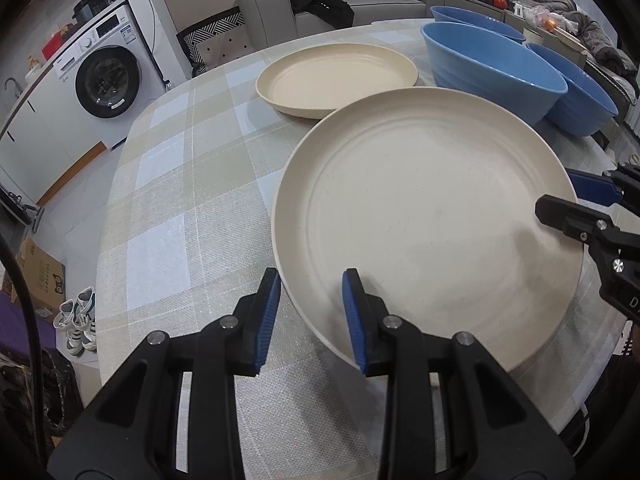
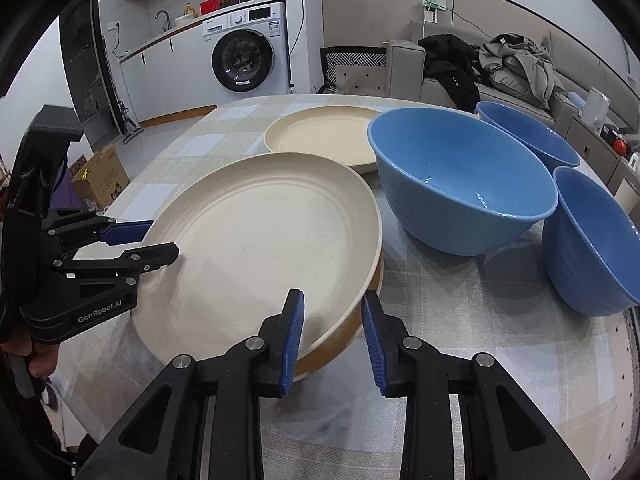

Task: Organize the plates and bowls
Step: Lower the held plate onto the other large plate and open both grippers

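both tools (image 1: 310, 318) (image 2: 333, 336) straddle the large cream round plate's (image 1: 432, 216) rim, pads parted and unclamped; close squarely before lifting.

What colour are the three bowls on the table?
The bowls are plain blue, inside and outside. The right wrist view shows them best.

Room behind your checked table (image 2: 460, 320):
far left washing machine (image 2: 248, 56) under counter; far right grey sofa (image 2: 432, 76) piled with clothes (image 2: 512, 64).
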`<state>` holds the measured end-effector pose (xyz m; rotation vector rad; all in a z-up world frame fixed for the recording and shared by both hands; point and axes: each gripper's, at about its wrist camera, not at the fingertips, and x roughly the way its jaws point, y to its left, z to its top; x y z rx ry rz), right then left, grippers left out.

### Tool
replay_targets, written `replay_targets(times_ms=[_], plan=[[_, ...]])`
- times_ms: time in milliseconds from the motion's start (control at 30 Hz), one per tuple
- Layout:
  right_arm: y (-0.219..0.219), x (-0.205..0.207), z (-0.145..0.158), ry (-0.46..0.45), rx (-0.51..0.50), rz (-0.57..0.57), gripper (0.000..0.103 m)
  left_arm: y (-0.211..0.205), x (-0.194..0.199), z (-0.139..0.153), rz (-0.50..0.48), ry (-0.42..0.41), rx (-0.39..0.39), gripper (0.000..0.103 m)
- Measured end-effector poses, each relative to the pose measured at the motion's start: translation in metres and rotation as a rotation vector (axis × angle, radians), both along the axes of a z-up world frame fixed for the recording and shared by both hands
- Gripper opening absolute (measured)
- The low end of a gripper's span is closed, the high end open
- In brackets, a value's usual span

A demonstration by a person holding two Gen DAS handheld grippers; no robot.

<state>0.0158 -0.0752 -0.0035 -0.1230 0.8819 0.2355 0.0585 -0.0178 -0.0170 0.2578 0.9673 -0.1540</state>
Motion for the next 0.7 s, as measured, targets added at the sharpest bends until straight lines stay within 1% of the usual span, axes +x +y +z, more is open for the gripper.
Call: replay_targets(times_ms=[200,367,467,533,600,667,700], plan=[[-0.001,-0.004,-0.003,-0.017,-0.015,-0.013,0.036,-0.006,0.002,-0.006,-0.01,0.006,0.025,0.028],[-0.001,-0.009,-0.003,-0.045,-0.02,-0.015,0.038,-0.013,0.002,-0.009,-0.009,0.0,0.065,0.032],[0.002,-0.012,-0.004,-0.062,-0.034,-0.007,0.042,-0.017,0.002,-0.01,-0.009,0.0,0.078,0.035],[0.003,-0.013,-0.005,-0.07,-0.037,0.0,0.046,-0.018,0.0,-0.011,-0.012,0.002,0.073,0.041],[0.002,-0.015,-0.005,-0.078,-0.03,0.006,0.047,-0.019,0.001,-0.011,-0.013,0.005,0.061,0.046],[0.002,-0.018,-0.006,-0.076,-0.015,0.004,0.05,-0.018,0.002,-0.01,-0.014,0.011,0.04,0.051],[0.002,-0.02,-0.007,-0.074,-0.012,0.01,0.054,-0.017,0.002,-0.01,-0.011,0.013,0.021,0.053]])
